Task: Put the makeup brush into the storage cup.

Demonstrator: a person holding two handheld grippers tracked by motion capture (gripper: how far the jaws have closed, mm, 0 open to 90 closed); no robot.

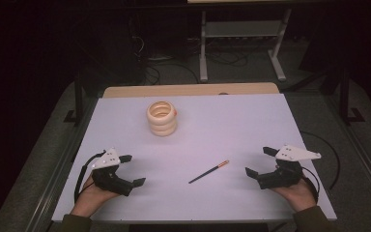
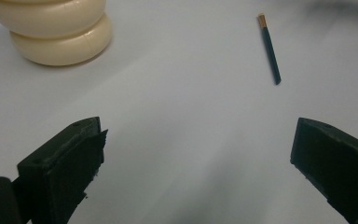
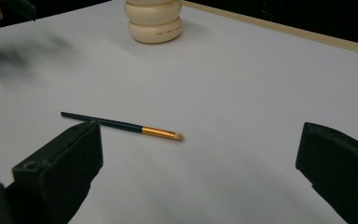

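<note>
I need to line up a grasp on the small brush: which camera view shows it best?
The right gripper view: the brush lies close and sharp, with dark handle, gold ferrule and pale tip distinct. The high view shows the brush small, lying flat between both hands. The left gripper view shows it farther off, tip away.

A line of small dark print is showing on the lower ring of the cream holder (image 3: 155, 29). It is staying too tiny to read.
</note>
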